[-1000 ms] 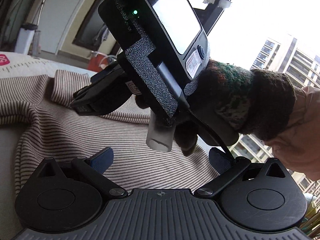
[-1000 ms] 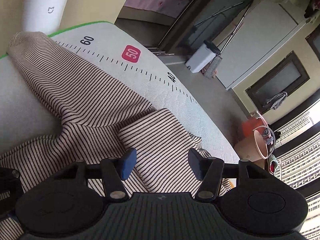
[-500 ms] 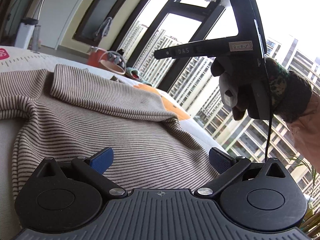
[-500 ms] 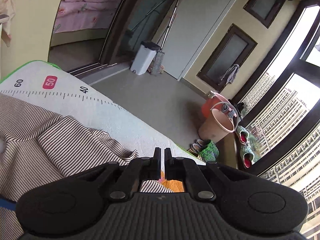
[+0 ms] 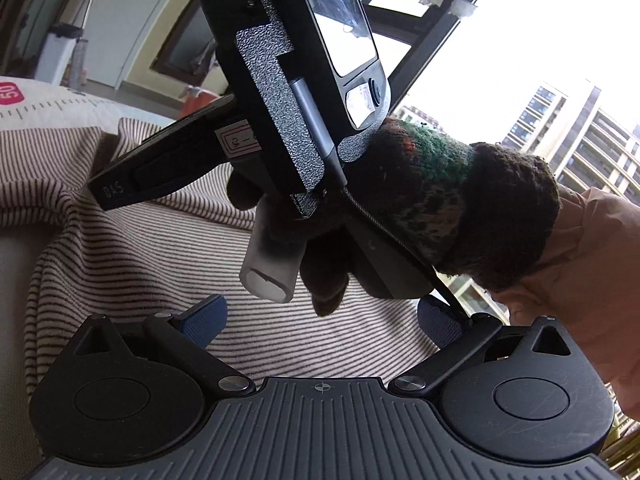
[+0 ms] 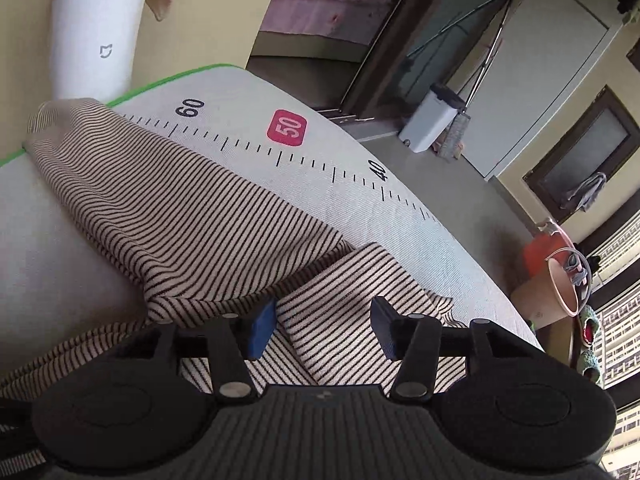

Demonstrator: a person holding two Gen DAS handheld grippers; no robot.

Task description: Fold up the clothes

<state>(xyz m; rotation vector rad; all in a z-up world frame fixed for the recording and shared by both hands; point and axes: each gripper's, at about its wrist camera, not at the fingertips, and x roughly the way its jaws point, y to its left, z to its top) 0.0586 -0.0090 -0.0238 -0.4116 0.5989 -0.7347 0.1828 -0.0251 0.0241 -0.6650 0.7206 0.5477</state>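
Mat (image 6: 248, 120) with printed ruler beyond opening right gripper (image 6: 322, 330) jaws — striped garment (image 6: 180, 216) between, ungripped; left gripper (image 5: 322, 316) spread over it — doorway further beyond.

On the mat (image 6: 248, 92) I read 60, a red-badged 50 and 40 along its printed ruler. The right gripper (image 5: 120, 190) arm says, I think, "DAS".
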